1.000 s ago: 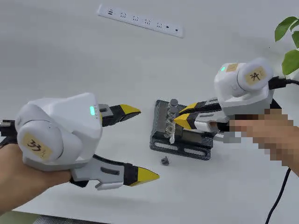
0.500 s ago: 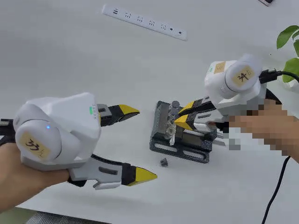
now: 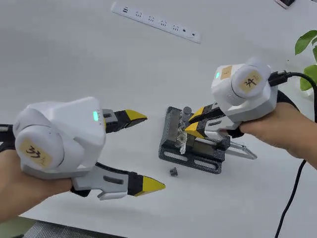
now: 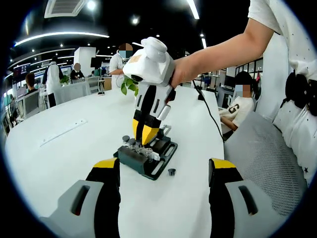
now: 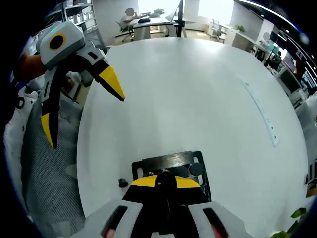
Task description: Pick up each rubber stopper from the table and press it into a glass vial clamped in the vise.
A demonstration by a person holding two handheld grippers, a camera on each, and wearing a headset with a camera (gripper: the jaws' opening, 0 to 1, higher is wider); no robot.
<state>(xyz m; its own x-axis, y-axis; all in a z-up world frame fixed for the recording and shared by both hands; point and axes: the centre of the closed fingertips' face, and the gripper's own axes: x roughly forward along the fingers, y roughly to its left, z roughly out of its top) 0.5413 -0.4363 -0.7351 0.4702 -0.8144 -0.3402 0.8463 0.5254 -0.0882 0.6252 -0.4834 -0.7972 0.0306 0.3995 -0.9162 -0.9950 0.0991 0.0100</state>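
Black rubber stopper (image 5: pixel 166 177) nipped between narrow right gripper (image 3: pixel 188 125) fingers above a vial (image 3: pixel 182 144) in the vise (image 3: pixel 198 159): press straight down, squarely, left gripper (image 3: pixel 154 151) fingers spread wide, spare stopper (image 3: pixel 174 171) waiting on counter (image 3: pixel 99 59).

Ceiling strip lights (image 4: pixel 194 7) are shining evenly over the white table (image 3: pixel 69 59), throwing only soft, faint shadows just beside the vise (image 3: pixel 194 148). Near the vise everything is looking sharp, while farther out both gripper views are bending strongly.
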